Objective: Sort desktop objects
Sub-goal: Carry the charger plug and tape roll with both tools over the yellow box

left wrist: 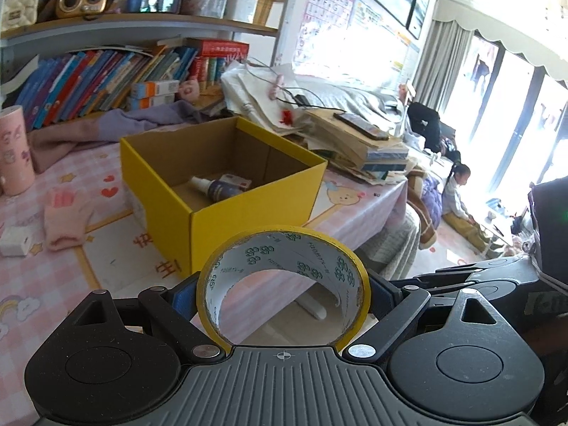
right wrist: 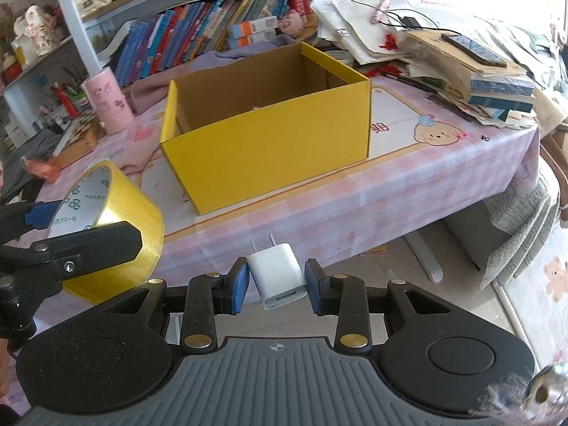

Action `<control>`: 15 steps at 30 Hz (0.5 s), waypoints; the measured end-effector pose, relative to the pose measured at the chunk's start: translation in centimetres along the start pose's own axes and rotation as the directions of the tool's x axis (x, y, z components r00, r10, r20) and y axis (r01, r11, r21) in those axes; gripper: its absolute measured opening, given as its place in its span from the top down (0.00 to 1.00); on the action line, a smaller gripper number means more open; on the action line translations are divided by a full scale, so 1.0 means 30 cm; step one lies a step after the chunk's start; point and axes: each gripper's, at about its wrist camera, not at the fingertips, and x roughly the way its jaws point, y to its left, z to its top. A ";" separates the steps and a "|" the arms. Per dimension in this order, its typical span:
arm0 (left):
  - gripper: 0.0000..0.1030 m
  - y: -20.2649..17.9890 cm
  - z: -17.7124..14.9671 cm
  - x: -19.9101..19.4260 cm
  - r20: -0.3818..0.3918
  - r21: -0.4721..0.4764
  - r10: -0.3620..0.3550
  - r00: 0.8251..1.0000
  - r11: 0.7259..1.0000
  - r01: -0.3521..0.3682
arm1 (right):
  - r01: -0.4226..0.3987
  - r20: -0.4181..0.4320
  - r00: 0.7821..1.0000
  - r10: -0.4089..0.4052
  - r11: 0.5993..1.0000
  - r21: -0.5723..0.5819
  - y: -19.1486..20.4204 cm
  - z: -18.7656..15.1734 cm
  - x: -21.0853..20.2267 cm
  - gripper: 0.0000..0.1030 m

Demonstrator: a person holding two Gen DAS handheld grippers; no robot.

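Yellow tape roll [left wrist: 284,284] clamped in left claw [left wrist: 282,293], white charger [right wrist: 277,275] pinched by right claw [right wrist: 277,285], yellow box [right wrist: 269,131] beyond

My table [right wrist: 408,191] wears a pink checked cloth with cartoon prints. A yellow box [right wrist: 269,149] sits open near its front edge, roughly mid-table. Toward the left end I see a pink cylinder [right wrist: 106,104], a pink glove [left wrist: 65,220] and a small white box [left wrist: 14,241] lying flat. Behind the yellow box, a purple cloth [left wrist: 135,120] is bunched against the books [left wrist: 88,81] along the back edge. A paper pile [right wrist: 472,74] crowds the right end, a phone [right wrist: 474,49] on top.
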 end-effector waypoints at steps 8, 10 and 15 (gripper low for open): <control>0.10 0.004 0.079 0.042 0.043 0.000 0.019 0.999 1.000 -0.019 | -0.010 0.035 0.999 0.010 1.000 0.001 -0.046 0.077 0.032 0.70; 0.10 0.010 0.109 0.056 0.060 0.002 0.032 0.998 0.999 -0.032 | -0.016 0.051 0.999 0.017 1.000 -0.008 -0.055 0.110 0.043 0.70; 0.10 0.032 0.189 0.098 0.099 0.003 0.077 0.992 0.997 -0.078 | -0.052 0.088 0.995 0.056 0.998 -0.040 -0.067 0.213 0.077 0.70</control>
